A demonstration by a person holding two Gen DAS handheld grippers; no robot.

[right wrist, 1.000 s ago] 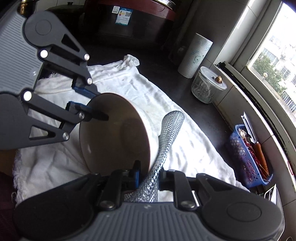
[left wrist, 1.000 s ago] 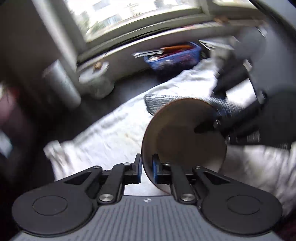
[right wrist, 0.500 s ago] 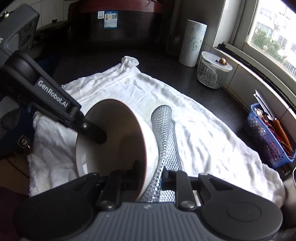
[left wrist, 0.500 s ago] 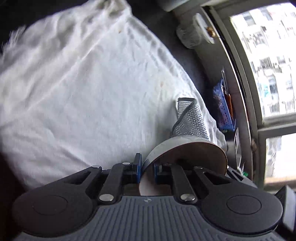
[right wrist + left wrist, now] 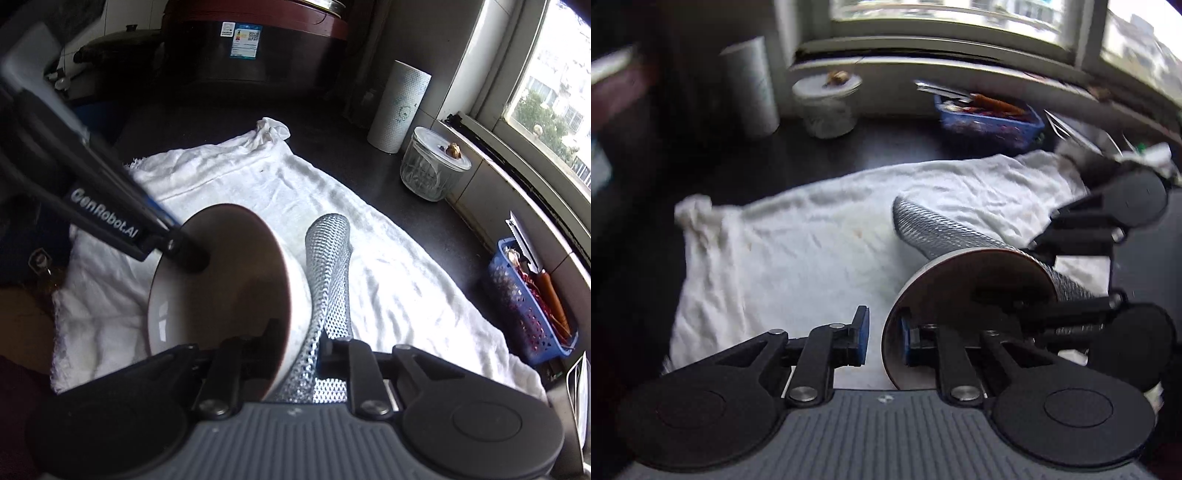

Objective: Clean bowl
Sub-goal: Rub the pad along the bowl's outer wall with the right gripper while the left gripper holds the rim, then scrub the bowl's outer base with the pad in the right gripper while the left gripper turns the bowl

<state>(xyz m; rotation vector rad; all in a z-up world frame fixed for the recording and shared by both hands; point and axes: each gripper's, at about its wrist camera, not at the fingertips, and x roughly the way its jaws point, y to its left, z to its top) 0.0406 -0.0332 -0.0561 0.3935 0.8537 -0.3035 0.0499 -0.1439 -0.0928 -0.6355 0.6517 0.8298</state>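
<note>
A bowl (image 5: 975,291) with a brown inside and white outside is held on its side above a white cloth (image 5: 812,251). My left gripper (image 5: 884,334) has opened: its right finger is inside the bowl, its left finger stands apart from the rim. My right gripper (image 5: 295,350) is shut on the bowl's rim (image 5: 284,295) together with a silver mesh scrubbing cloth (image 5: 328,266), which lies against the bowl's outer wall. The scrubbing cloth also shows behind the bowl in the left wrist view (image 5: 934,232).
On the dark counter stand a paper towel roll (image 5: 399,107), a glass jar with a lid (image 5: 432,170) and a blue basket of utensils (image 5: 528,306) by the window sill. A dark red appliance (image 5: 255,40) stands at the back.
My left gripper has opened off the bowl's rim and swung round to face the window. The right gripper keeps the bowl and the mesh cloth, turned slightly.
</note>
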